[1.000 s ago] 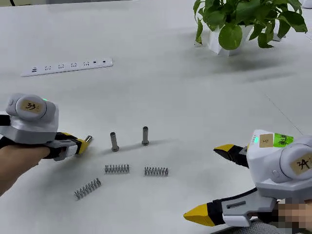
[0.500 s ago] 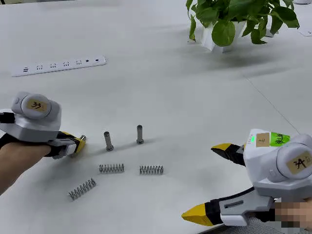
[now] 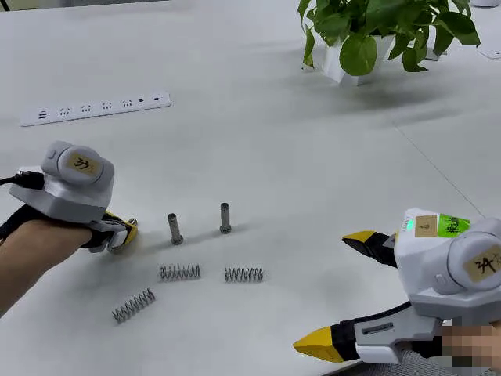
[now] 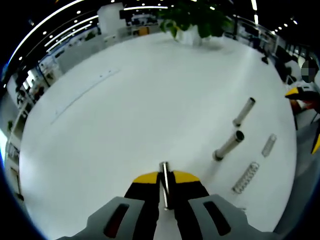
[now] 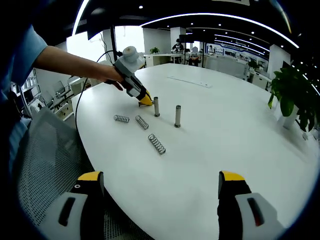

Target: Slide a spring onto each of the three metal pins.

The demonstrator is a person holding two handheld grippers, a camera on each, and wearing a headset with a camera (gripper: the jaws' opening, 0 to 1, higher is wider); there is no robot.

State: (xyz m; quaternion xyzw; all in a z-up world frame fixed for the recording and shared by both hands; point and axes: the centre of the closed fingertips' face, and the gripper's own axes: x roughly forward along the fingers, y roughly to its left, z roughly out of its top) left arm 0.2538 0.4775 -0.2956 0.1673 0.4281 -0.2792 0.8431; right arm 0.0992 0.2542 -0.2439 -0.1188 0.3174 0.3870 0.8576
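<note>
Workbench (image 3: 258, 157), white and broad, carries every part. Well beyond both sets of fingers a potted plant (image 3: 376, 31) stands at the far edge, and a power strip (image 3: 95, 108) lies flat far ahead of the left fingertips.

The right gripper (image 3: 340, 291) sits low at the near edge and roughly level. Its yellow-tipped fingers (image 3: 317, 343) are spread wide with nothing between them, and the pins and springs lie well ahead of that open span.

The left hand (image 3: 43, 239) comes in from the side with the forearm low over the table and carries the left gripper (image 3: 117, 233), tips angled slightly down. Its fingers are pinched narrow on the clamped pin (image 4: 164, 182), which runs along them with its end poking just past the tips.

Just beyond those tips the first pin (image 3: 174, 228) stands upright on its base. The second pin (image 3: 225, 218) stands beside it, farther from the left fingers.

Three springs lie on their sides, none on a pin:
- the near spring (image 3: 133, 305) is closest to the left fingers
- the middle spring (image 3: 180, 272) is just in front of the first pin
- the far spring (image 3: 243, 274) is the nearest to the right fingertips
</note>
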